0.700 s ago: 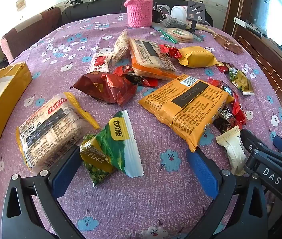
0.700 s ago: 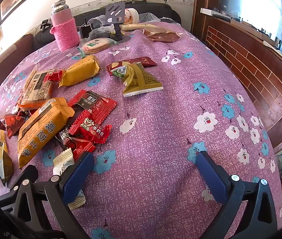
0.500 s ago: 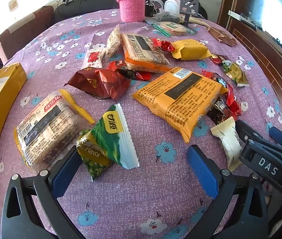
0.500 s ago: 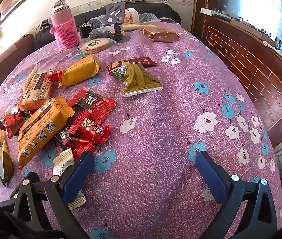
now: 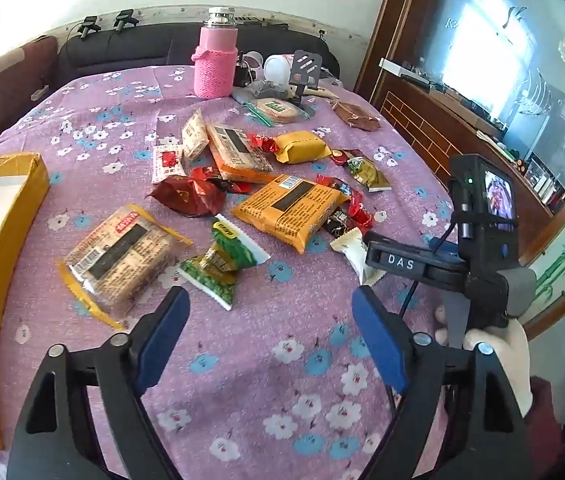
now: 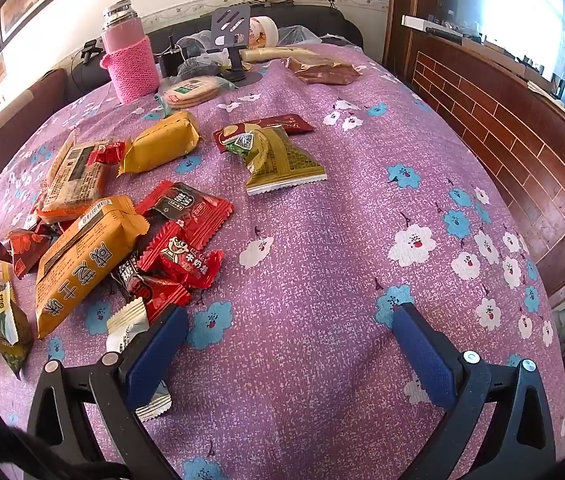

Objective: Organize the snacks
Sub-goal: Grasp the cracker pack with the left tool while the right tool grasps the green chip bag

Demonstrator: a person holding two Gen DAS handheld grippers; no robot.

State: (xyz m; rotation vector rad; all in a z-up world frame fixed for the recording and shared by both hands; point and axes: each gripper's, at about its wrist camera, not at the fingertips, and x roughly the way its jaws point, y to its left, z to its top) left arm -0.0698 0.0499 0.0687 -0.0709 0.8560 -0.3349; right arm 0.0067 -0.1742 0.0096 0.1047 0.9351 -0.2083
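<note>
Hovering over bare cloth [image 5: 266,380], the left gripper [image 5: 270,340] has its fingers spread and empty; the right gripper [image 6: 290,344] is spread wider still, also empty. Nothing is gripped yet, so I'd judge the sorting barely started.

Risks, near to far:
- Right gripper's left finger [image 6: 154,344] sits over the white wafer [image 6: 130,328]. Coming down from here would pin or crush the wrapper instead of straddling it.
- Green pack [image 5: 222,268] lies just ahead of the left fingers, against the clear biscuit pack [image 5: 118,256]. A wide close could catch both, or shove one away.
- Orange pack [image 5: 290,210] overlaps the red candies [image 5: 356,210]. Lifting it likely drags loose candies with it.
- Foil wrappers look slick; a pinch on a crimped edge probably slips.
- The two grippers are near each other around the wafer; reaching for it from both sides risks a clash.
- Snacks sit mid-table; the box [image 5: 2,216] is at the left edge, so any carry crosses the pile.
- Pink bottle [image 5: 216,60] is far back, low risk.

View differences:
- Left view shows the box interior, the right gripper's body with camera [image 5: 482,204], and a gloved hand [image 5: 494,344].
- Right view shows only a sliver of the box, but it shows the olive pack [image 6: 278,160] clearly, the open cloth on the right, and the finger over the wafer.
</note>
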